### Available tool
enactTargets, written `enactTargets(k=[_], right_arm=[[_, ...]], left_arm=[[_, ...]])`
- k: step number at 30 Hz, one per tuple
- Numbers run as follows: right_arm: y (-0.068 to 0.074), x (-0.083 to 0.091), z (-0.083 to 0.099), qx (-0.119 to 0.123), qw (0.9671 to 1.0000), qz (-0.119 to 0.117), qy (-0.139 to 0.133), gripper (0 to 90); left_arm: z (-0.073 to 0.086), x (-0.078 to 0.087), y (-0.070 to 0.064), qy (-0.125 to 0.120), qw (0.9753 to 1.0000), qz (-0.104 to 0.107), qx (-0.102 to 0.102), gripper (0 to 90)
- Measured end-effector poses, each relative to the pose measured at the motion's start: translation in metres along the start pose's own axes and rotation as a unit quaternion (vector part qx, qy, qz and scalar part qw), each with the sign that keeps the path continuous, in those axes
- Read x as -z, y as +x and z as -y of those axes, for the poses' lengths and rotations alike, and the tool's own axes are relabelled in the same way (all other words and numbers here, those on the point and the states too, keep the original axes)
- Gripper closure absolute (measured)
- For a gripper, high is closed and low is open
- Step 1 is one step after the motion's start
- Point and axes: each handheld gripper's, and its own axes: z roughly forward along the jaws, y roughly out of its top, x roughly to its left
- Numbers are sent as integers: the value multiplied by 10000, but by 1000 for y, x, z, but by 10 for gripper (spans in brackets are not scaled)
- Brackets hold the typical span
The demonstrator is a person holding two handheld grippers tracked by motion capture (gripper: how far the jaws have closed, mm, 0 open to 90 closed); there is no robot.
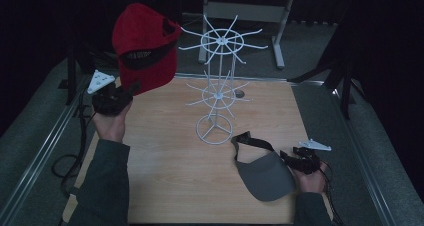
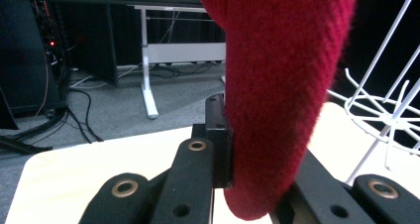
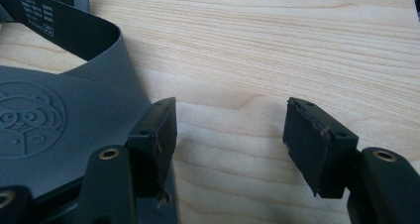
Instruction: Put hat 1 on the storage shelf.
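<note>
Dark rm, wood tabletop [image 1: 175, 181] w/ white rack [image 1: 216, 93], grey visor [image 1: 264, 173].

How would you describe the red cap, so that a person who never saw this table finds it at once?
Start at the white wire rack standing mid-table on the wooden table. Look to its left, where the left gripper holds the red cap up in the air by its edge. It is the only red thing; the other headwear, a grey visor, lies flat on the table.
</note>
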Motion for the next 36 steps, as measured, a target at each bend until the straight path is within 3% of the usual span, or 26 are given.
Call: enactTargets(k=[12,25,36], right_arm=[[0,0,0,-1,10000,1,-1,376],[0,0,0,-4,10000,0,1,376],[0,0,0,-2,10000,3,0,376]], left_arm=[[-5,8,1,-201,9997,96,105,859],[-8,12,-2,-396,9982,351,291,859],[-14,17,-7,-578,9962,630,194,859]])
